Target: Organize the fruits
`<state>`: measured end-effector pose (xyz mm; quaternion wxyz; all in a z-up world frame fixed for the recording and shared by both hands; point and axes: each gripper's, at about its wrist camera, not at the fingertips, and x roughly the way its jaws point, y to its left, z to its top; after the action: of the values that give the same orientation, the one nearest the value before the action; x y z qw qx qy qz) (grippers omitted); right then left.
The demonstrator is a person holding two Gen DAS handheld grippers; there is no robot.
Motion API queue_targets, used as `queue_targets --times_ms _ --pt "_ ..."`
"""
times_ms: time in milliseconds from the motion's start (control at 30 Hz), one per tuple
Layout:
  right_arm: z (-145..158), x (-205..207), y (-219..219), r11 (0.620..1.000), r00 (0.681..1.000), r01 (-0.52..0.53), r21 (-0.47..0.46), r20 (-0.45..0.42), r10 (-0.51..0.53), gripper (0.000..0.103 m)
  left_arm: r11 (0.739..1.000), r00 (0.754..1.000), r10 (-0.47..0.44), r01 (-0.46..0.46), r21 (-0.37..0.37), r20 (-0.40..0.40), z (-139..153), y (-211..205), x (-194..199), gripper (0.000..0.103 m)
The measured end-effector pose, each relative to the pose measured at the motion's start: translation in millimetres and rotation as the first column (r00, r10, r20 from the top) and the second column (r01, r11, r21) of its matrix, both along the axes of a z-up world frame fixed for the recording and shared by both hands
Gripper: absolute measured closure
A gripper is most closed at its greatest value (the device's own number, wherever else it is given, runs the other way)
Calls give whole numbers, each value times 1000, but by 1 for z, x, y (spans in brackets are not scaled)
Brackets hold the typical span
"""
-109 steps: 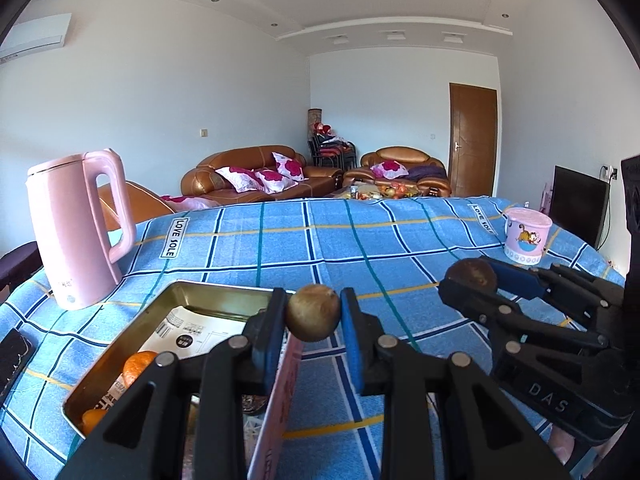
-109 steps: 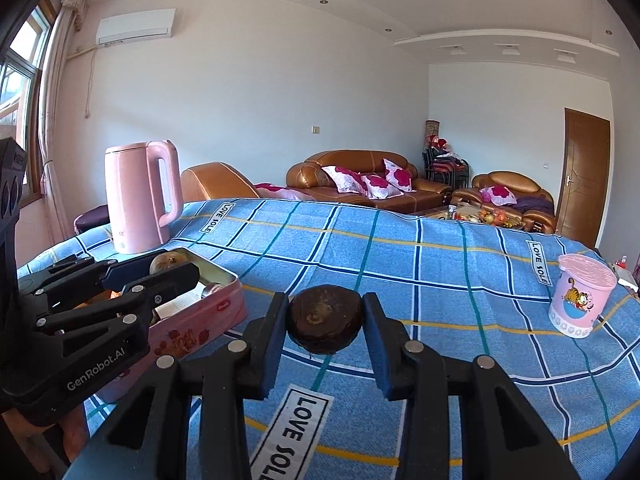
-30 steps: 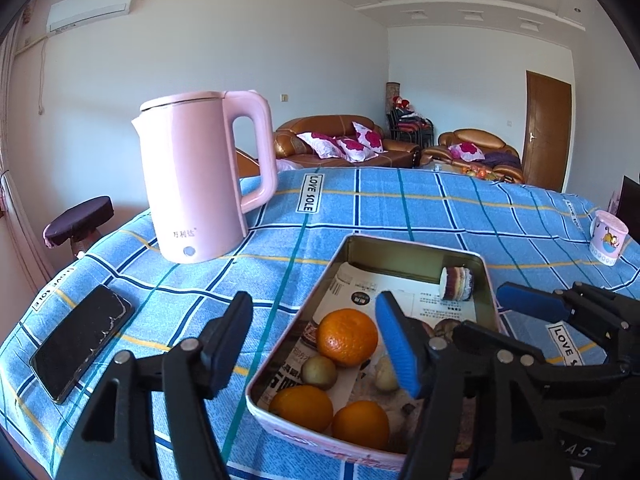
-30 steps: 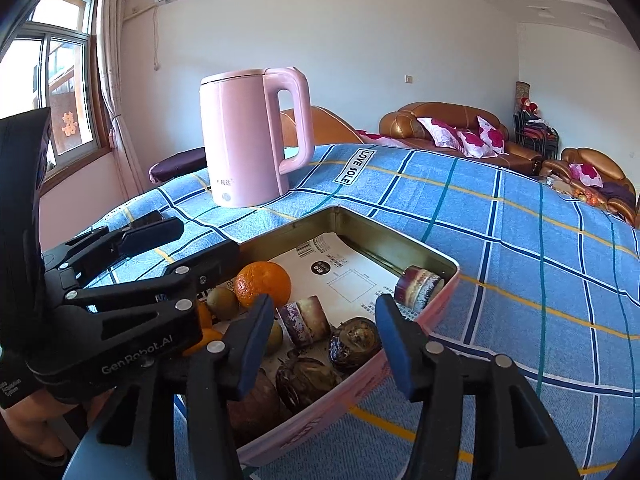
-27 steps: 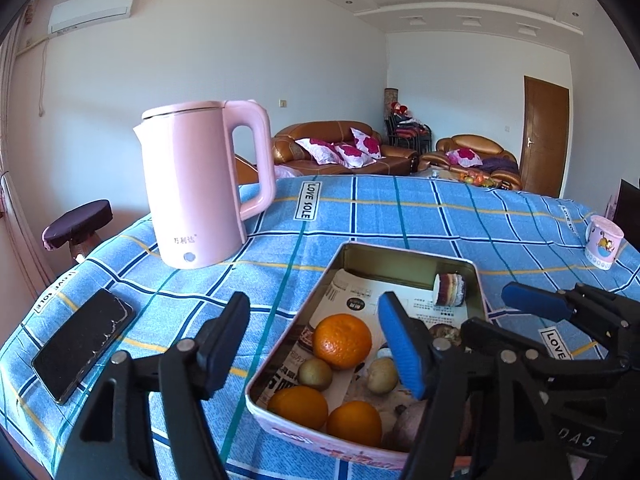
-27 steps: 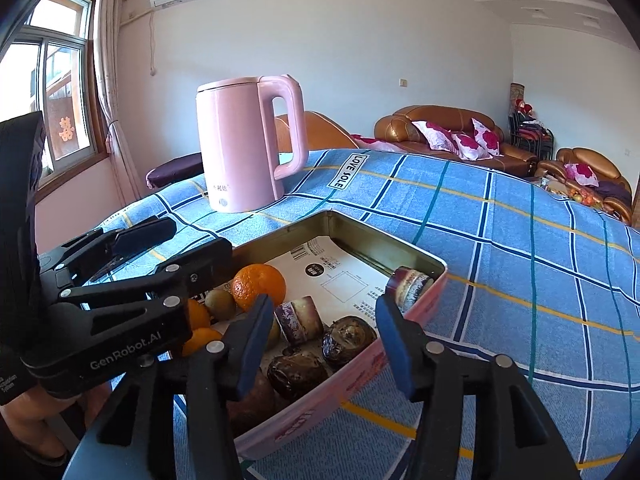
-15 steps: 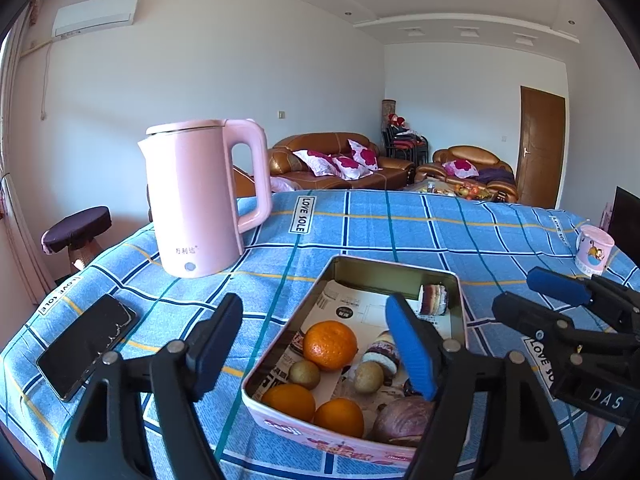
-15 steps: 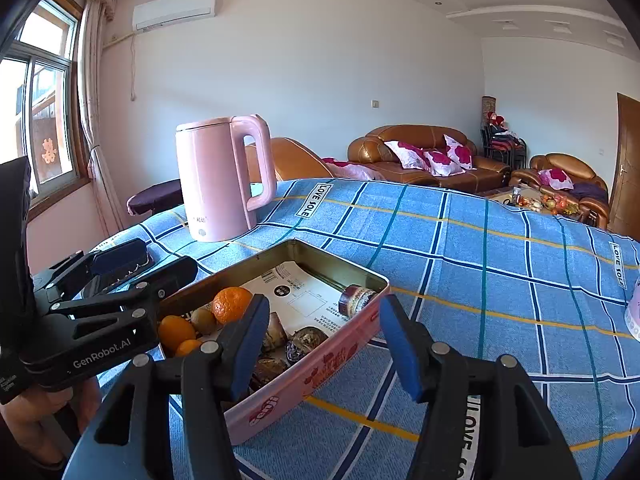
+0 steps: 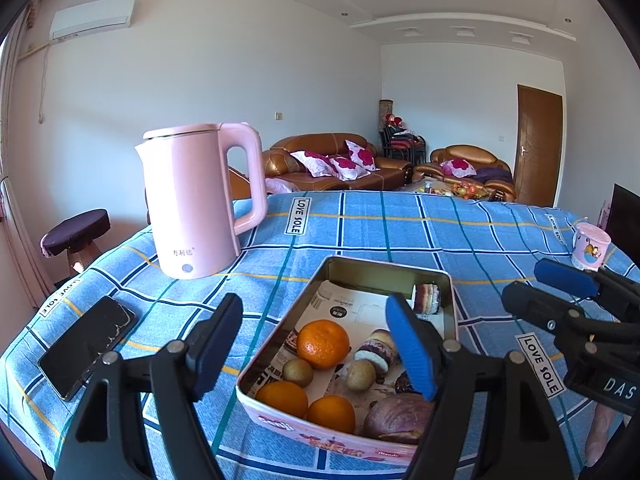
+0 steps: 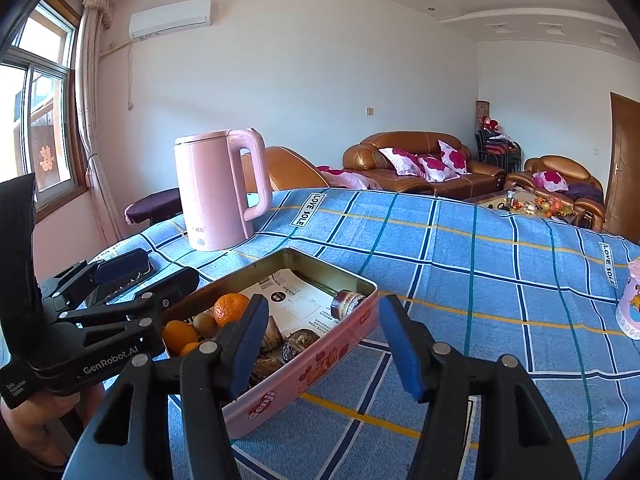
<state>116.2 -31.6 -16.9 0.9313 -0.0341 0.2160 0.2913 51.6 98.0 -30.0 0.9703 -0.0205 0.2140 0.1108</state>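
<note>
Item: pink tin (image 9: pixel 448 284), rectangular, open-topped, set on a surface covered by a blue checked cloth (image 9: pixel 360 232) on which white labels reading "LOVE SOLE" (image 9: pixel 298 216) are printed; pink lettering is carried on the tin's near wall but cannot be read with certainty. Contents: three oranges (image 9: pixel 322 343) at the near left, two small brown-green fruits (image 9: pixel 298 372) between them, dark purplish pieces (image 9: pixel 398 416) at the near right, and a striped roll (image 9: pixel 426 298) at the far right, all laid on a printed paper liner (image 9: pixel 352 308). A pink kettle (image 9: pixel 200 200), marked with small Chinese characters, is stood to the far left of the tin; a black phone (image 9: pixel 86 346) is laid flat at the near left; a pink cartoon cup (image 9: pixel 590 246) is placed at the far right. Left gripper (image 9: pixel 314 344): jaws spread wide, nothing held, raised over the tin's near left end; "GenRobot.AI" is read on its body in the right wrist view. Right gripper (image 10: pixel 320 344): jaws likewise apart and empty, held over the tin's right wall; "DAS" is visible on its body.
</note>
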Motion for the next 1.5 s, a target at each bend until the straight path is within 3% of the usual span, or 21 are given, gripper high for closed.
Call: queue_targets --times_ms 433,633,700,900,1500 --pt "2 -1 -3 1000 1000 3 13 2 -3 42 1000 1000 1 -1 6 -2 0 -3 0 27" --pt "1 -2 -3 1000 1000 0 15 3 0 42 1000 1000 6 -6 6 -2 0 -2 0 18" --pt "2 -2 -4 1000 1000 0 15 3 -1 42 1000 1000 8 -8 7 7 1 -1 -2 10" --pt "0 -2 -4 1000 1000 3 16 5 -3 42 1000 1000 5 -5 8 30 5 -3 -5 3" --pt "0 -5 -12 1000 999 23 12 24 -23 41 999 999 36 -36 11 23 6 -3 -4 0"
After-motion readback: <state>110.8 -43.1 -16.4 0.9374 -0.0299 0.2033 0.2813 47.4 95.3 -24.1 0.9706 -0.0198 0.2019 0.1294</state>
